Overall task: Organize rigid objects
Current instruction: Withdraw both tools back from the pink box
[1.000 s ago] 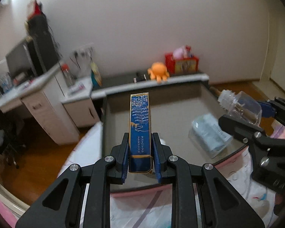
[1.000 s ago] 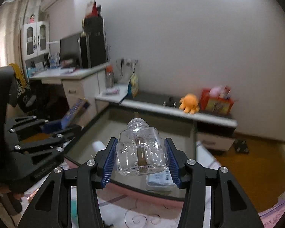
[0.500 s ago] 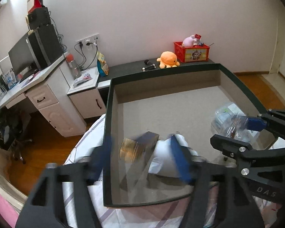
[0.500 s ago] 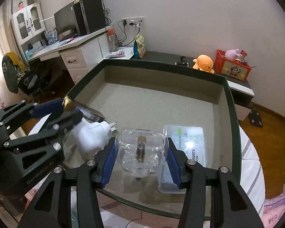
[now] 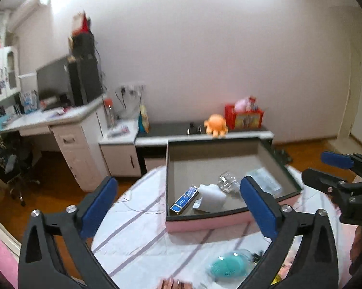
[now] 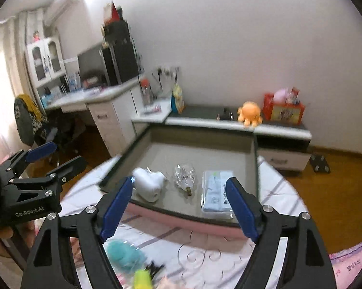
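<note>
A dark-rimmed box with pink sides point(image 5: 205, 216) point(image 6: 181, 213) stands on the striped white sheet. In it lie a slim blue box point(image 5: 184, 198), a white plug adapter point(image 5: 211, 193) point(image 6: 148, 183), a clear bottle point(image 5: 226, 181) point(image 6: 184, 175) on its side and a clear plastic case point(image 5: 265, 180) point(image 6: 216, 193). My left gripper point(image 5: 177, 179) point(image 6: 67, 154) hangs back from the box's near side, jaws opening wide, nothing between them. My right gripper point(image 6: 179, 180) point(image 5: 313, 165) is also drawn back, jaws opening, and holds nothing.
A teal round item point(image 5: 231, 263) point(image 6: 124, 252) and a yellow-green thing point(image 6: 142, 277) lie on the sheet close under the grippers. Behind the box run a low counter with an orange plush toy point(image 5: 216, 125) and a white desk point(image 5: 67, 125). A hand point(image 6: 0, 236) shows at the left.
The left gripper let go of the blue box and the right let go of the clear bottle; both now lie in the box. Both grippers opened wide and pulled back and up.
</note>
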A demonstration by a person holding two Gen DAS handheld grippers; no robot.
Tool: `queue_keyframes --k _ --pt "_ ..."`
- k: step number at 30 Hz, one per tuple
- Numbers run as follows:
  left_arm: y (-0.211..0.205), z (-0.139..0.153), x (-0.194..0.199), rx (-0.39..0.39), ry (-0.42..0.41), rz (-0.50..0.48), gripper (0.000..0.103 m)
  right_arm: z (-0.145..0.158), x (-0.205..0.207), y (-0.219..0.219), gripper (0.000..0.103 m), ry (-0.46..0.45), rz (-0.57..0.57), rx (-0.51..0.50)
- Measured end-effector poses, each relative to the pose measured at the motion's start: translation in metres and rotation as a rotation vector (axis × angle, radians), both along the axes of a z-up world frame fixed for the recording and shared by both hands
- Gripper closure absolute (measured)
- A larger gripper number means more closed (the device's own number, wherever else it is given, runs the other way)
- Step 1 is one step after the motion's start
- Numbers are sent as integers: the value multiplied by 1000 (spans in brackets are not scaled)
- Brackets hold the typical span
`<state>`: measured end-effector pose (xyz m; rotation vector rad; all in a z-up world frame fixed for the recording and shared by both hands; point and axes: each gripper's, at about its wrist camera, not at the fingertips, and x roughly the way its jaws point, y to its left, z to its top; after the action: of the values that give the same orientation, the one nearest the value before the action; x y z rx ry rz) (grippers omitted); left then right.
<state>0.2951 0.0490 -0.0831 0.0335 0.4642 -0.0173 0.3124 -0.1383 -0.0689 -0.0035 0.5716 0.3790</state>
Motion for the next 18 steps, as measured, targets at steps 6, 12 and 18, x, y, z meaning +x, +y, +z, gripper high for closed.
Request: queue_keyframes --k 6,12,18 --pt "-6 26 -94 -21 -147 17 0 30 -91 -7 17 -172 -38 7" --pt "-21 29 -161 18 -218 23 0 35 -158 -10 16 -290 -101 -22" --pt "-33 21 -204 49 -222 -3 0 32 -212 -18 16 -370 -183 -22"
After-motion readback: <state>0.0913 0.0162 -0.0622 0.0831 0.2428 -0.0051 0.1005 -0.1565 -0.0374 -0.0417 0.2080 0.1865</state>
